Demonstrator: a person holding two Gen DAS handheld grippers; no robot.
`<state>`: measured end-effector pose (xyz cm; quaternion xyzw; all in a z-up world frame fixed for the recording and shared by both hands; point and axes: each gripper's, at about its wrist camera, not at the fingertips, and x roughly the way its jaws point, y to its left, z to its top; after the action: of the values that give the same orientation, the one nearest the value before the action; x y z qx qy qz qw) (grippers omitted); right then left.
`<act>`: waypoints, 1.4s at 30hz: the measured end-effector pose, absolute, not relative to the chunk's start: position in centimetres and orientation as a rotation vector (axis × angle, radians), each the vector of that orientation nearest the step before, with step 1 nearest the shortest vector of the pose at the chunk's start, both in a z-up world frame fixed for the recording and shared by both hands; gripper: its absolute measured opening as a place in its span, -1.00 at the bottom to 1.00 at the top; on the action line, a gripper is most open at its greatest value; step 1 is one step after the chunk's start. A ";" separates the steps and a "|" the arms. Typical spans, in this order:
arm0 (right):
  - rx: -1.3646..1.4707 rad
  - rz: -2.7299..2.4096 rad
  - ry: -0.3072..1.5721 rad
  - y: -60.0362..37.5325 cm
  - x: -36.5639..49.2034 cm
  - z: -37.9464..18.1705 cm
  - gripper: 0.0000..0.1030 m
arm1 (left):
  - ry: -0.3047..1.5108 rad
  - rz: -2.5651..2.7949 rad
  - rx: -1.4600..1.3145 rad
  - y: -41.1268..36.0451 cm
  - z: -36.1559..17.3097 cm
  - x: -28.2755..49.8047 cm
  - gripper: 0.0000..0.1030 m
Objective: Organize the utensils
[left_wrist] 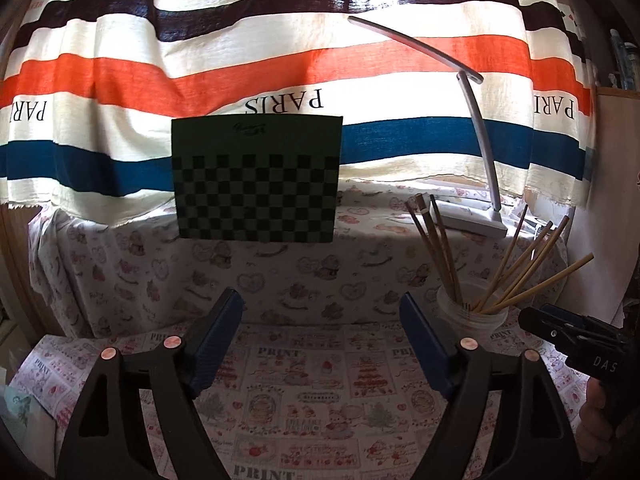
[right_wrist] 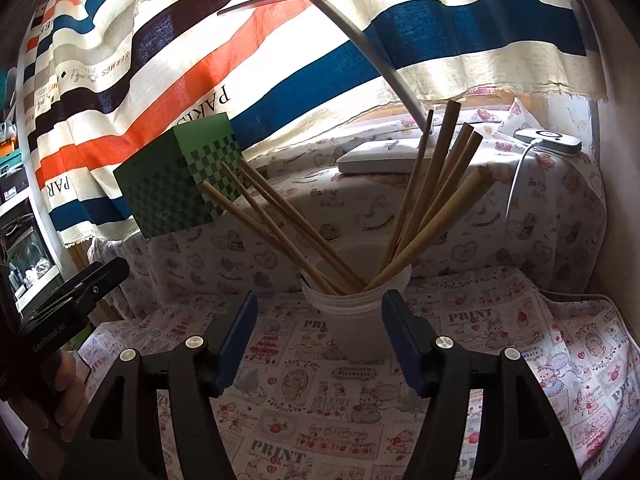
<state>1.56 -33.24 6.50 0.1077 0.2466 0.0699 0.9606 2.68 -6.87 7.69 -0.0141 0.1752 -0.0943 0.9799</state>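
Observation:
A translucent plastic cup (right_wrist: 356, 332) stands upright on the printed tablecloth (right_wrist: 328, 412) and holds several bamboo chopsticks (right_wrist: 440, 220) that fan out to both sides. My right gripper (right_wrist: 322, 300) is open just in front of the cup; its blue pads flank the cup without touching it. In the left wrist view the same cup (left_wrist: 472, 316) and chopsticks (left_wrist: 540, 283) sit to the right of my left gripper (left_wrist: 322, 312), which is open with nothing between its fingers. The right gripper's black nose (left_wrist: 560, 328) shows beside the cup.
A green checkered box (left_wrist: 256, 176) stands on the raised, cloth-covered ledge behind. The white base of a desk lamp (left_wrist: 476, 220) and a white device with a cable (right_wrist: 548, 140) rest there too. A striped curtain (left_wrist: 280, 60) hangs at the back. A hand (right_wrist: 60, 392) holds the left gripper's body.

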 end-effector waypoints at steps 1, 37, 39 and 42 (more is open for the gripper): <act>0.201 0.136 0.499 -32.8 1.5 6.3 0.30 | 0.350 -0.188 -0.025 -6.5 7.5 2.4 0.63; -0.037 -0.061 0.349 -26.4 0.3 3.4 0.76 | 0.296 -0.063 0.011 -4.4 2.1 1.1 0.99; -0.037 -0.062 0.346 -26.4 0.2 3.4 0.76 | 0.293 -0.065 0.014 -4.4 2.0 1.1 0.99; -0.037 -0.062 0.348 -26.3 0.2 3.4 0.83 | 0.293 -0.083 0.013 -4.4 2.0 1.0 0.99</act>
<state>0.18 -26.34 3.43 -0.0185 0.1730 -0.0306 0.9843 1.04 -4.44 2.03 0.0067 0.1459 -0.0416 0.9884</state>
